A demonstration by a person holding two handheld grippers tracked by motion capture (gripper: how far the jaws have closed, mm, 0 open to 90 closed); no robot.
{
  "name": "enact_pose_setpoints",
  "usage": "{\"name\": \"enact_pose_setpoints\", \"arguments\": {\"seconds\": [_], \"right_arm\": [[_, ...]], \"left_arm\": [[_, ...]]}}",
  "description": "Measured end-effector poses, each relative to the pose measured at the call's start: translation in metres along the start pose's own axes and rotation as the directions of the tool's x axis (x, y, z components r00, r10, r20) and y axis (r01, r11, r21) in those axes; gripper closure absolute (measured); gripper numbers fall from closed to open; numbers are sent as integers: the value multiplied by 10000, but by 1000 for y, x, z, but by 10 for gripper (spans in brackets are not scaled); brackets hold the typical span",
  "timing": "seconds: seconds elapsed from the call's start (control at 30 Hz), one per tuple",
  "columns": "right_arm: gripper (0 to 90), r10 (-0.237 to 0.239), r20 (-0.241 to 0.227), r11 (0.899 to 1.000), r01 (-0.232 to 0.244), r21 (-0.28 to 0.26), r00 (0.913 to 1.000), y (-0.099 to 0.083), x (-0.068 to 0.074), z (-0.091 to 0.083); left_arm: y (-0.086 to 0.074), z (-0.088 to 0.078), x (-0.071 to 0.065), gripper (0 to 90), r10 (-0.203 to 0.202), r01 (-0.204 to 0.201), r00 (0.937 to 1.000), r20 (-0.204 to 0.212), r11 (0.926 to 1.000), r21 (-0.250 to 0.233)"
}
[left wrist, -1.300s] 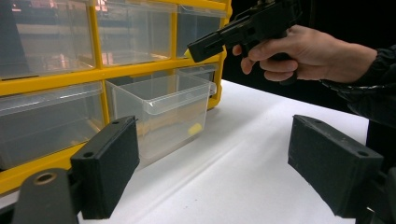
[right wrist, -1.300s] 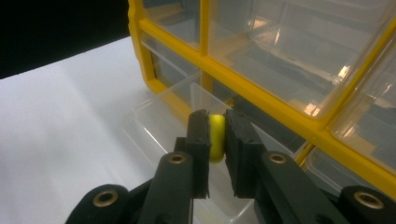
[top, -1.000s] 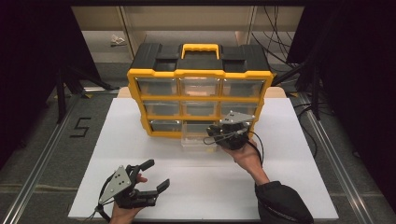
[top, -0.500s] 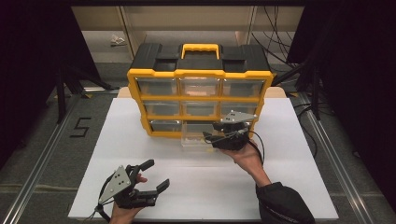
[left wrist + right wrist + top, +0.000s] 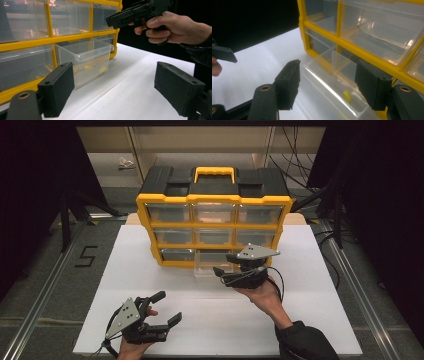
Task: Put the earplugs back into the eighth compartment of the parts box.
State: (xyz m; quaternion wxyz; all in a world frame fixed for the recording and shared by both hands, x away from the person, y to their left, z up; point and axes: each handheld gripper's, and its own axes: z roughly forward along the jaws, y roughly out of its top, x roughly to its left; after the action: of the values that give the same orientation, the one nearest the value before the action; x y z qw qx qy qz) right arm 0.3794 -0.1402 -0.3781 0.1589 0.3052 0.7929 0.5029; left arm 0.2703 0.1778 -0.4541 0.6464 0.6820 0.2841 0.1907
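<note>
The right gripper (image 5: pixel 226 267), jaws just opened and empty, hovered above the pulled-out drawer (image 5: pixel 211 265); the left gripper (image 5: pixel 166 307) rested open, empty, on the desk (image 5: pixel 320 285).

**Clear drawer, bottom row, pulled out**

The clear plastic drawer (image 5: pixel 209 266) belongs to the bottom row, middle column, of the yellow-framed organiser (image 5: pixel 214 199). It stands pulled partway out over the white table (image 5: pixel 125 270), upright and level, open at the top. Small yellow pieces (image 5: pixel 347 96) lie on its floor. The neighbouring drawers sit pushed in.
</note>
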Motion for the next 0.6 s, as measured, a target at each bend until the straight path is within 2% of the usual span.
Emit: {"name": "enact_pose_setpoints", "arguments": {"seconds": [0.27,0.6], "right_arm": [[370,70,-101,9999,-71,-143,9999,-7,4,-7],[365,95,-171,9977,-106,-673,9998,-20,13,-25]], "left_arm": [[0,0,0,158,-8,8,10000,64,10000,-9],[0,1,-1,157,-34,34,9999,129,10000,19]]}}
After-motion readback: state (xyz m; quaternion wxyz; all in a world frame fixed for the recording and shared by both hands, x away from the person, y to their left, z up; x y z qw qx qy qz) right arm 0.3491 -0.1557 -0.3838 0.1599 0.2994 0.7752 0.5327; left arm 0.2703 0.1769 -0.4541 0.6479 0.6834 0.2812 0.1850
